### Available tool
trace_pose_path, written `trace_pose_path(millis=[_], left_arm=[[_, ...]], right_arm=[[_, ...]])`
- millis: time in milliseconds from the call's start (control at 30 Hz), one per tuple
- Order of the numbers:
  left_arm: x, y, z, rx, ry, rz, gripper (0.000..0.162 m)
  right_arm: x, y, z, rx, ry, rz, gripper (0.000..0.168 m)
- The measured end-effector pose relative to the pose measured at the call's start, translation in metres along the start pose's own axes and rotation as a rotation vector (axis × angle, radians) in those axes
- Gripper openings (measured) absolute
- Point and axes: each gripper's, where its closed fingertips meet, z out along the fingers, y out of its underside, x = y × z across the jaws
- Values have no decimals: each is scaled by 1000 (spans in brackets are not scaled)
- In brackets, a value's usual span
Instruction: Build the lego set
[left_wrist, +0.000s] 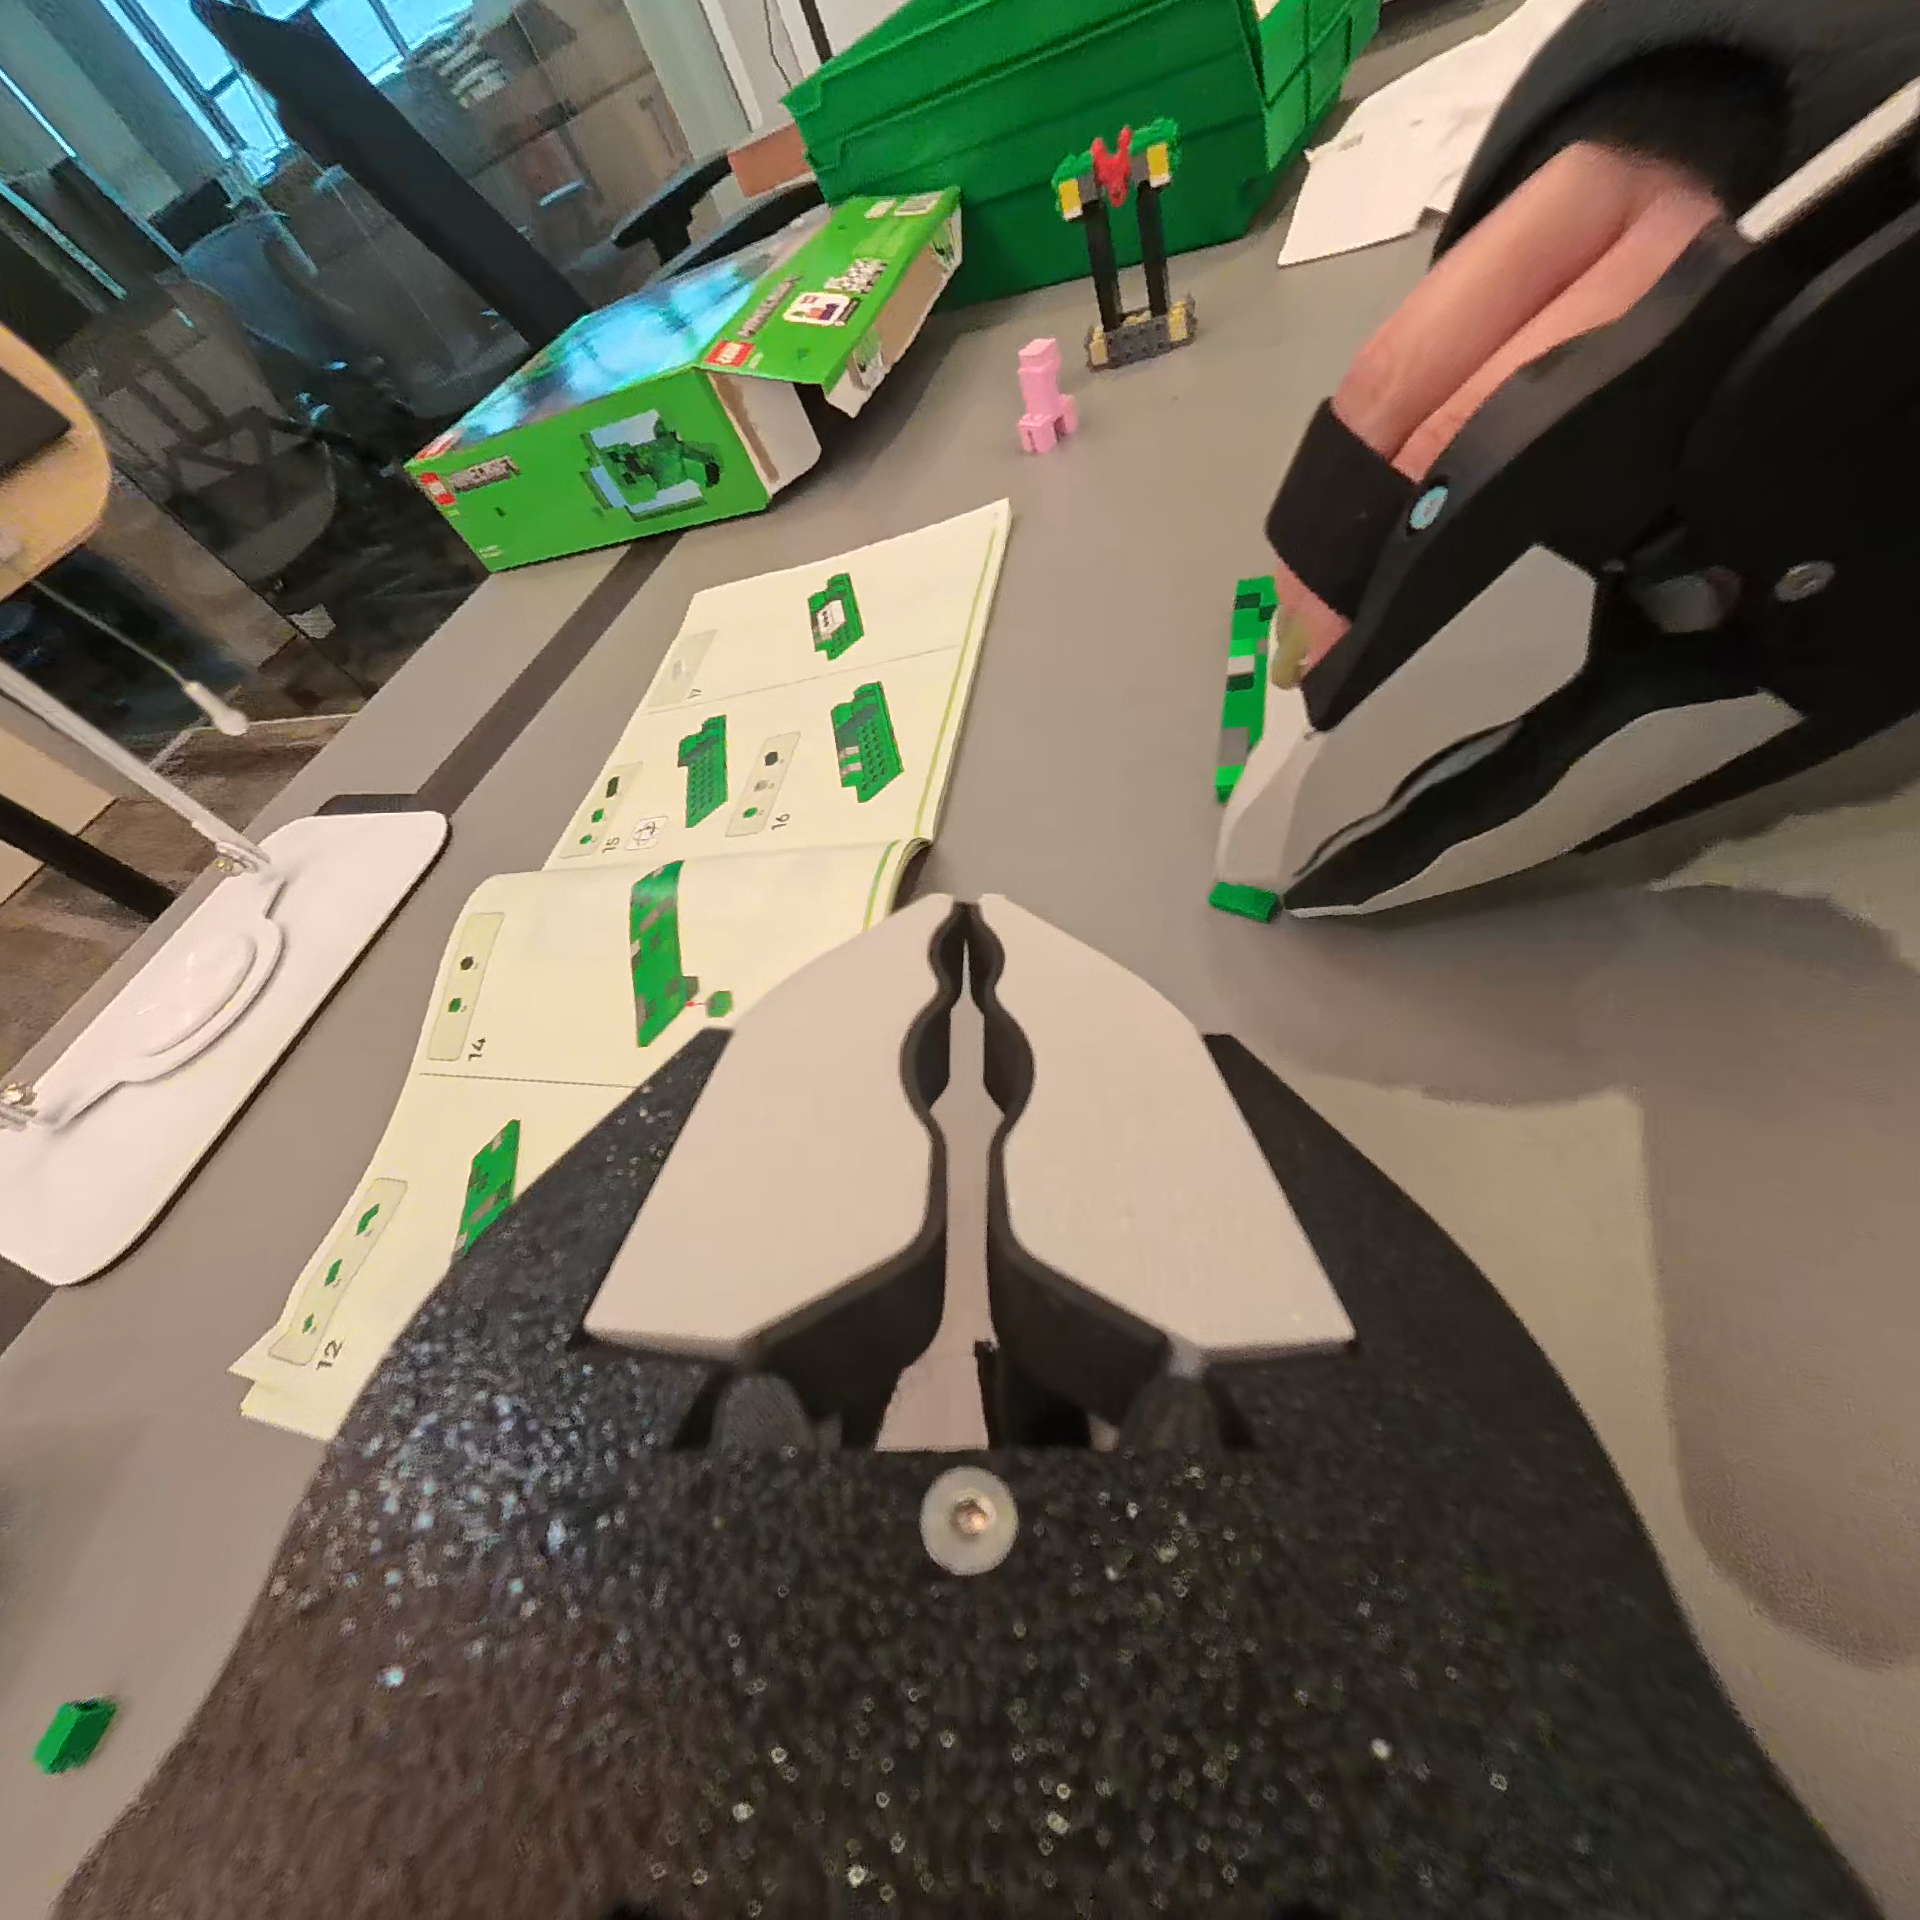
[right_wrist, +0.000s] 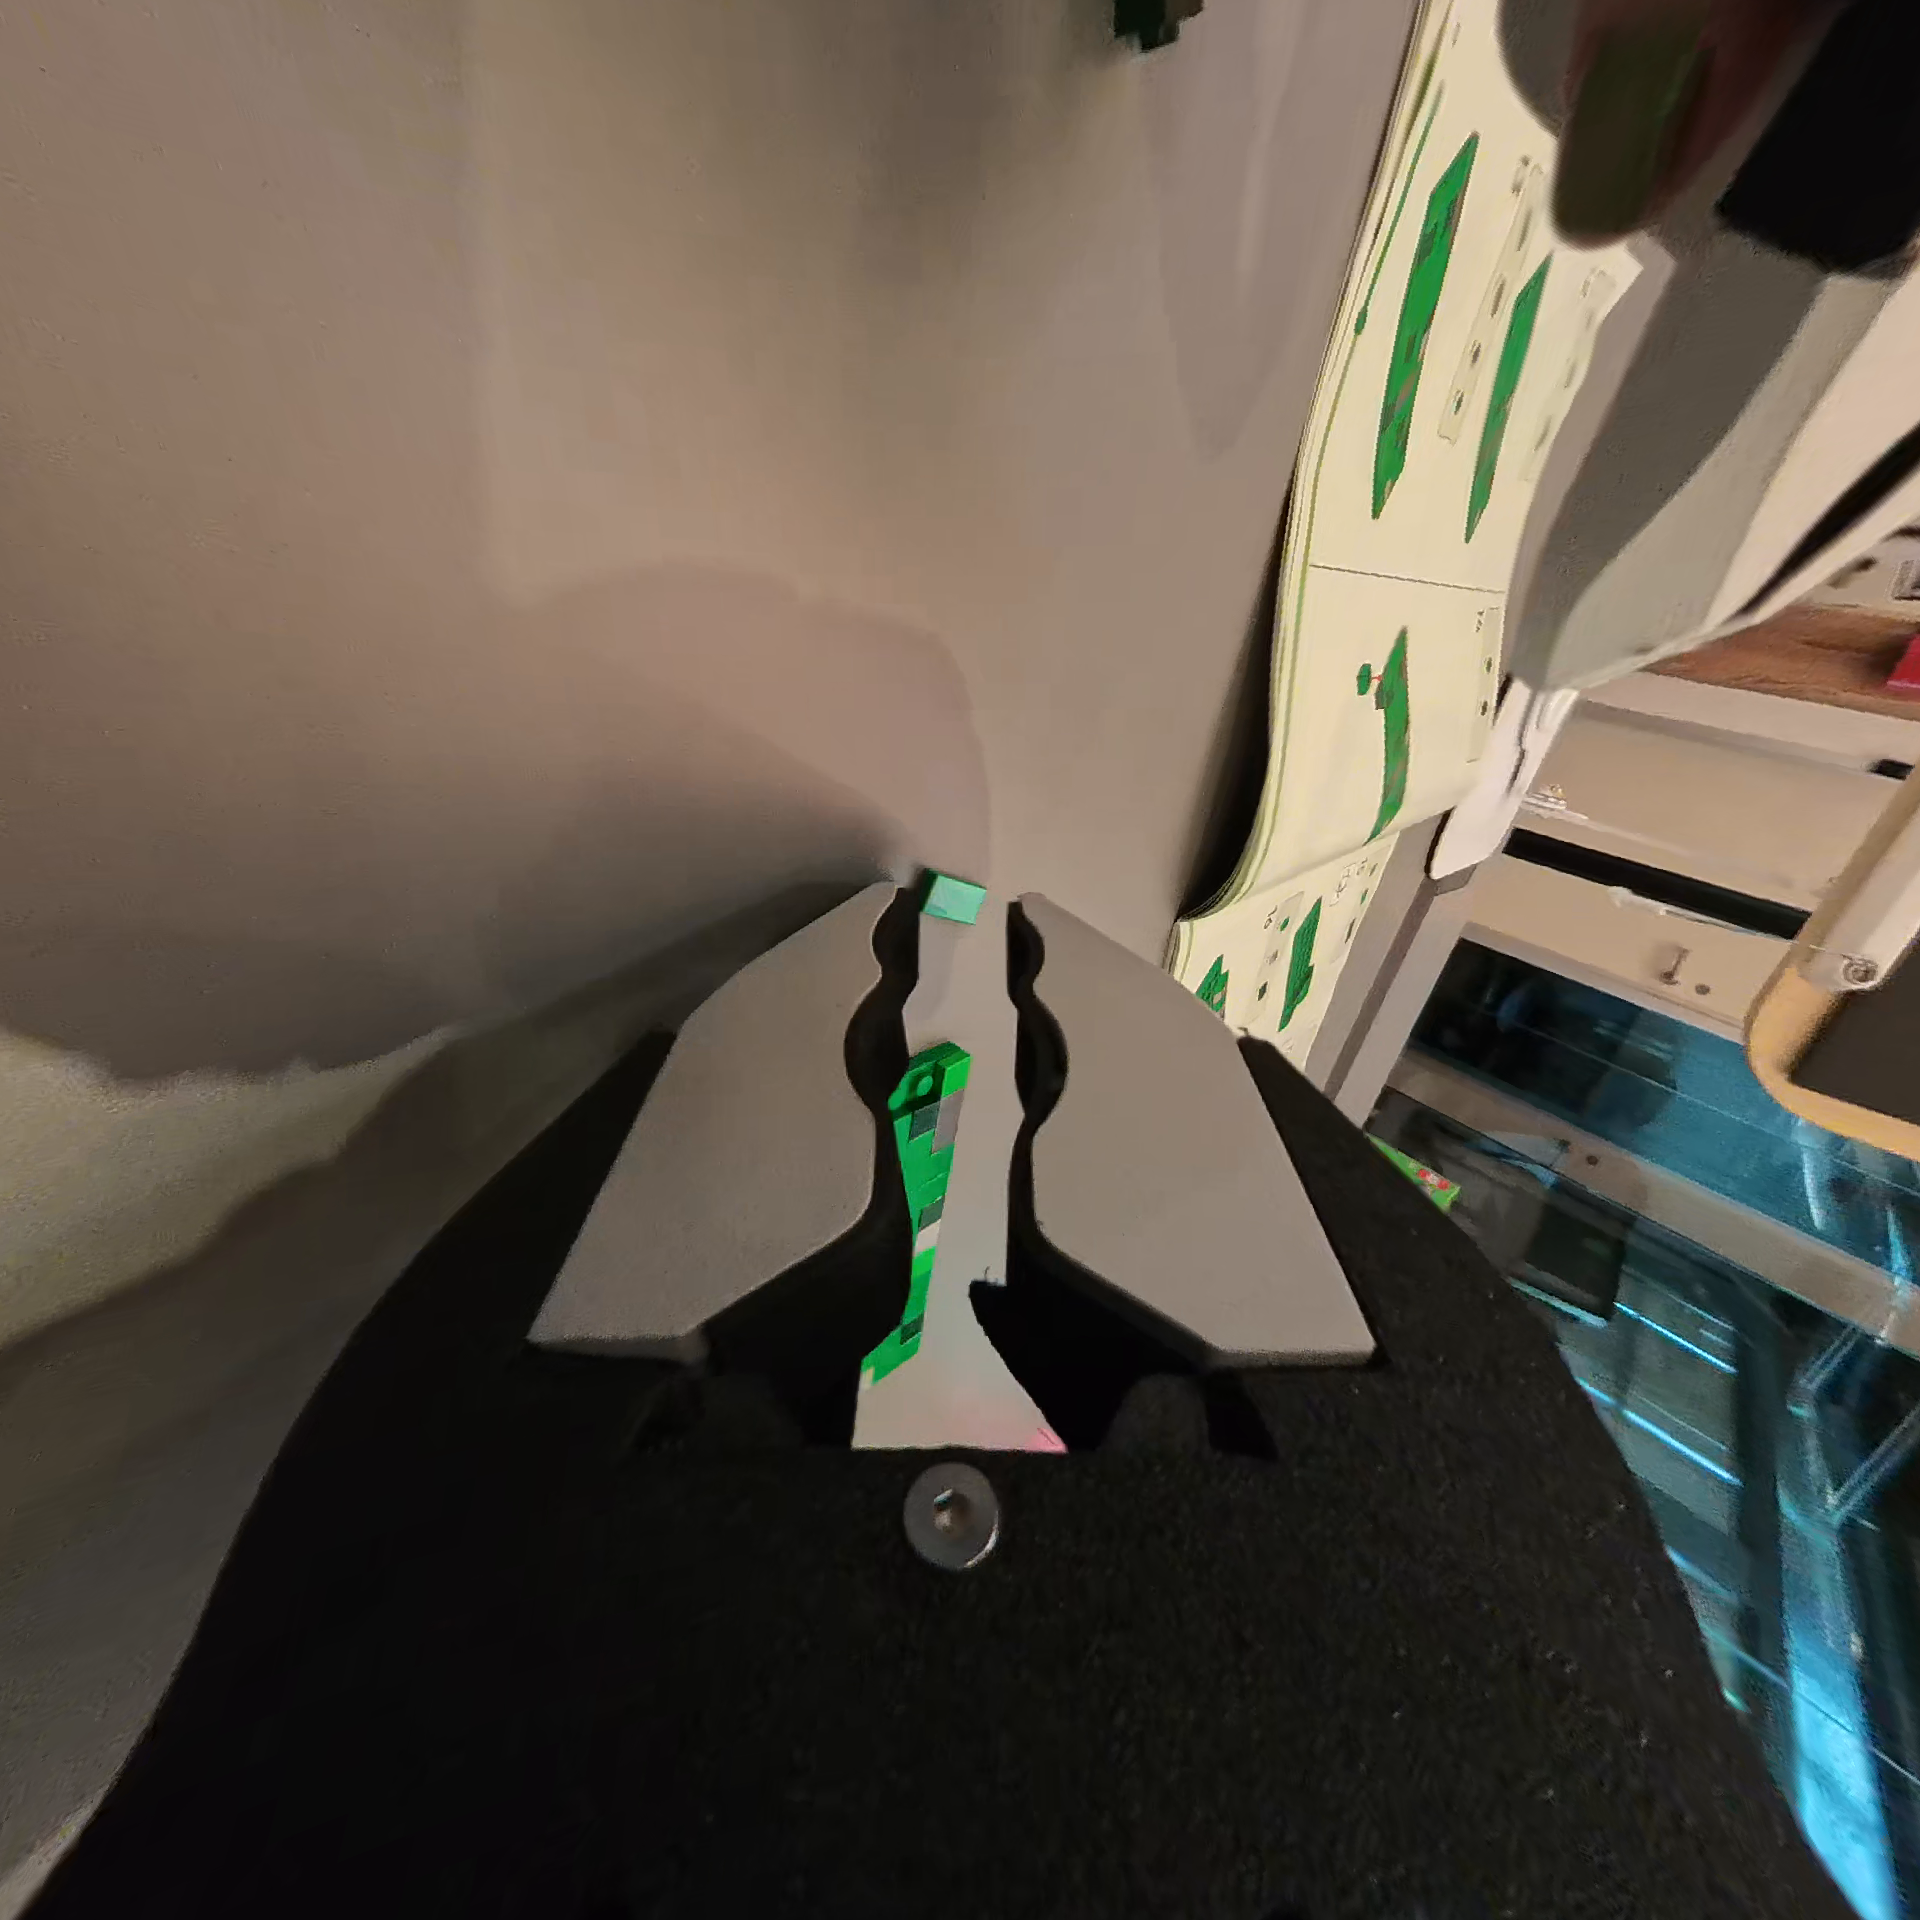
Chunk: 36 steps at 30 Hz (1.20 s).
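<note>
On the grey table (left_wrist: 1143, 644), only the right view shows right gripper (right_wrist: 951, 914) jaws apart around a green tile (right_wrist: 951, 896); left gripper (left_wrist: 966, 914) jaws together.

Left gripper (left_wrist: 968, 914) fingers pressed together, right gripper (right_wrist: 956, 904) fingers slightly parted, tips angled downward

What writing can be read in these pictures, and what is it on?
Green set box: logos and lettering on its side and flap; I don't repeat writing.
Open instruction booklet: step numbers beside the diagrams; likewise not repeated.
White papers behind: too small to read.
</note>
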Motion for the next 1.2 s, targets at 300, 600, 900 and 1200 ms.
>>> trace_pose_path(millis=[300, 600, 900, 1200], left_arm=[[54, -15, 8, 53, 294, -74, 7], [93, -16, 82, -249, 414, -86, 51], [98, -1, 110, -476, 462, -43, 43], [88, -4, 116, -515, 400, -119, 33]], right_arm=[[-15, 34, -39, 270, -379, 522, 39], [4, 86, -48, 592, -300, 852, 55], [-19, 106, -43, 618, -408, 809, 71], [1, 111, -37, 663, -227, 764, 75]])
